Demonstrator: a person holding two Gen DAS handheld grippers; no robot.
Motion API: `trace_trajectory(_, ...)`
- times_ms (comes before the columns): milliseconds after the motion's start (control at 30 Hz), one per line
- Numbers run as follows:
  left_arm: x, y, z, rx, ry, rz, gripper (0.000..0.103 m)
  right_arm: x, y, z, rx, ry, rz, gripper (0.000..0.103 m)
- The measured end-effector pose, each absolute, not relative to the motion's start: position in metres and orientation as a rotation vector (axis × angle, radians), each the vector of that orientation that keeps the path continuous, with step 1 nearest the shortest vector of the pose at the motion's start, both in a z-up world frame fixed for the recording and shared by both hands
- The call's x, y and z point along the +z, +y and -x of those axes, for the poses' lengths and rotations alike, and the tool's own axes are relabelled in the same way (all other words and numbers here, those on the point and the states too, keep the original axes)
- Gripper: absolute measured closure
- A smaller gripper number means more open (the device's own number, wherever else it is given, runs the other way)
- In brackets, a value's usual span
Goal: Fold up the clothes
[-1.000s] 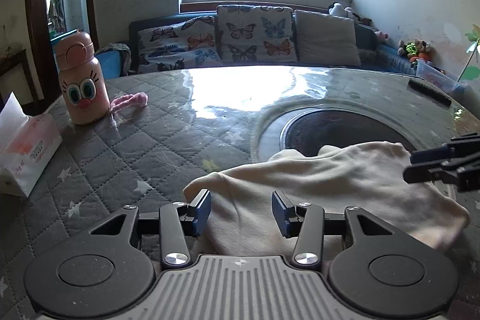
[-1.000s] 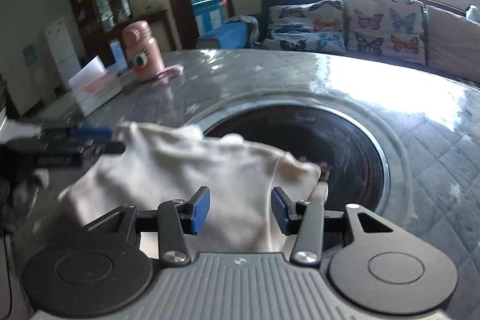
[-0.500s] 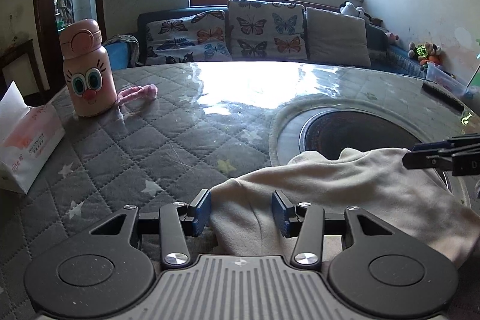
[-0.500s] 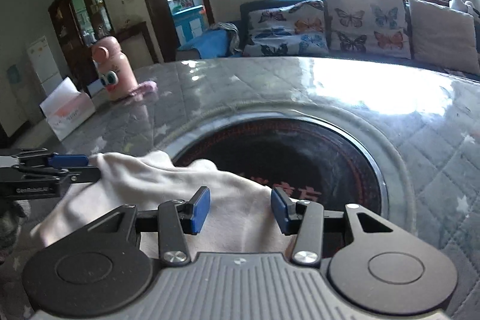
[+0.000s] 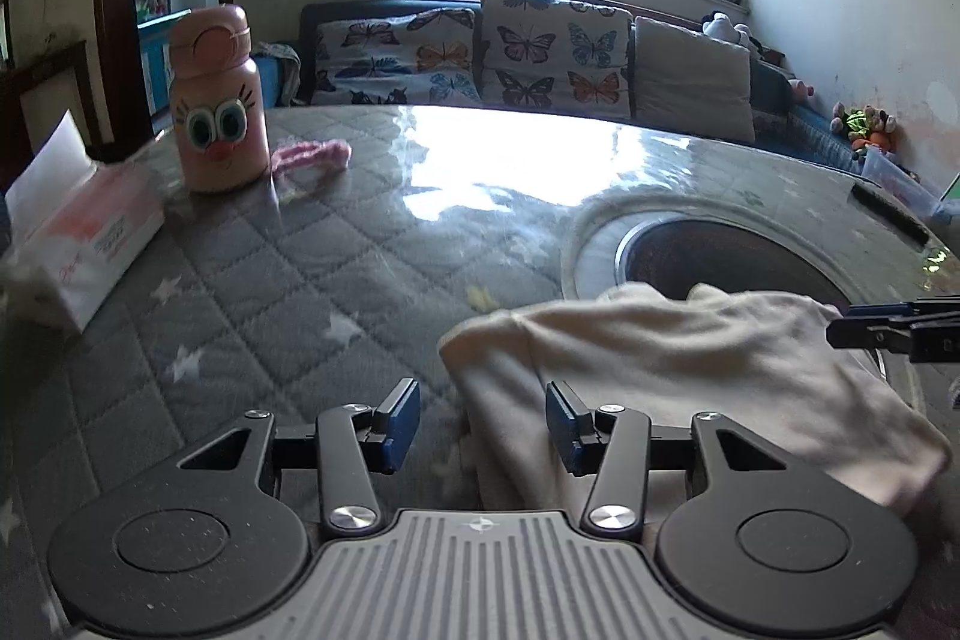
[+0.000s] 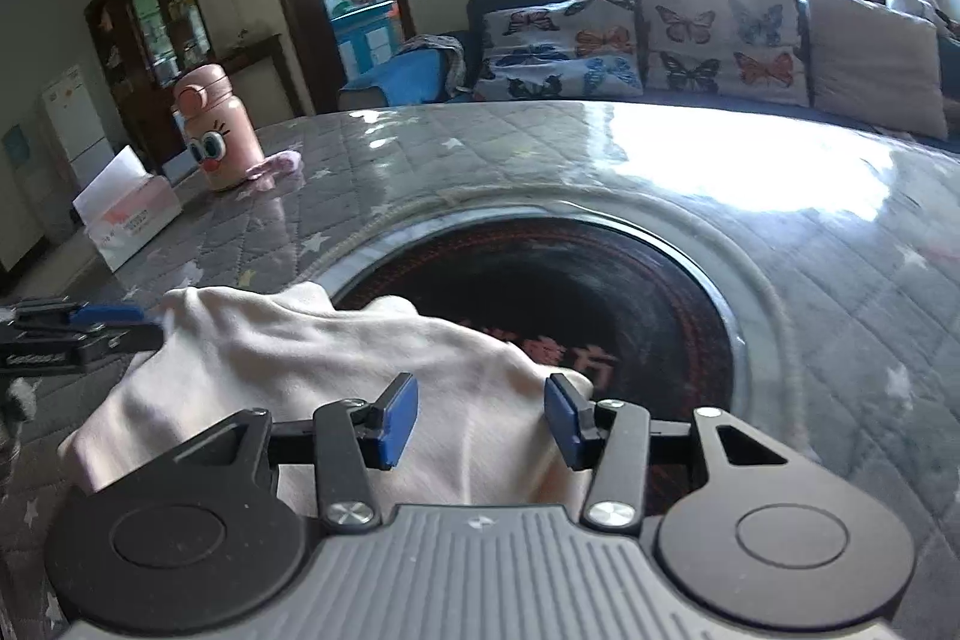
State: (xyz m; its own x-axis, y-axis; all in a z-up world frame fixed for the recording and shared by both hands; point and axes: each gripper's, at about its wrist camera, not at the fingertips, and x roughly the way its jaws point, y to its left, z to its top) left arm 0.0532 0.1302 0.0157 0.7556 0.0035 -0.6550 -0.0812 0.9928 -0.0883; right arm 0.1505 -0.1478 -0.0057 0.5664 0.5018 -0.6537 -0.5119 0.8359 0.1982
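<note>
While red characters mark the hotplate [image 6: 564,304], garment [image 6: 312,364] overlaps it.

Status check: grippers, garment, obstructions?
Left gripper and right gripper open over cream cloth garment, which lies bunched, unfolded. Nothing in the way.

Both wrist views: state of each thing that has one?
left gripper: open, fingers astride the cloth's edge
right gripper: open, over the cloth
cloth: cream, bunched, lying partly over the round inset
bottle: upright, lid shut
tissue box: open, a tissue sticking up
</note>
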Motion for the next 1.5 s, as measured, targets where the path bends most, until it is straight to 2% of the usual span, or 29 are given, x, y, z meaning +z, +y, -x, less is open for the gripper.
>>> trace_trajectory(300,0.010,0.128,-0.045,0.032,0.745,0.185,0.055,-0.011,-0.177,-0.141,0.529,0.783,-0.088,0.056)
trace_trajectory(467,0.007,0.127,-0.048,0.023,0.760,0.217,0.062,-0.015,-0.183,-0.140,0.518,0.796,-0.103,0.056)
trace_trajectory(867,0.006,0.128,-0.049,0.035,0.766,0.228,0.062,-0.023,-0.174,-0.139,0.530,0.804,-0.118,0.059)
trace_trajectory(967,0.006,0.128,-0.049,0.030,0.766,0.233,0.064,-0.023,-0.171,-0.140,0.536,0.803,-0.119,0.064)
trace_trajectory(1000,0.006,0.129,-0.049,0.025,0.766,0.239,0.066,-0.023,-0.171,-0.141,0.537,0.804,-0.122,0.067)
trace_trajectory(1067,0.005,0.129,-0.049,0.010,0.767,0.249,0.078,-0.023,-0.169,-0.142,0.541,0.805,-0.126,0.074)
trace_trajectory(1133,0.005,0.127,-0.049,-0.002,0.768,0.251,0.083,-0.023,-0.167,-0.142,0.547,0.803,-0.128,0.086)
trace_trajectory(1200,0.006,0.125,-0.048,0.002,0.761,0.245,0.085,-0.021,-0.165,-0.140,0.546,0.795,-0.120,0.090)
trace_trajectory(1500,0.029,0.122,-0.031,0.003,0.687,0.225,0.087,0.007,-0.159,-0.133,0.578,0.739,-0.119,0.093)
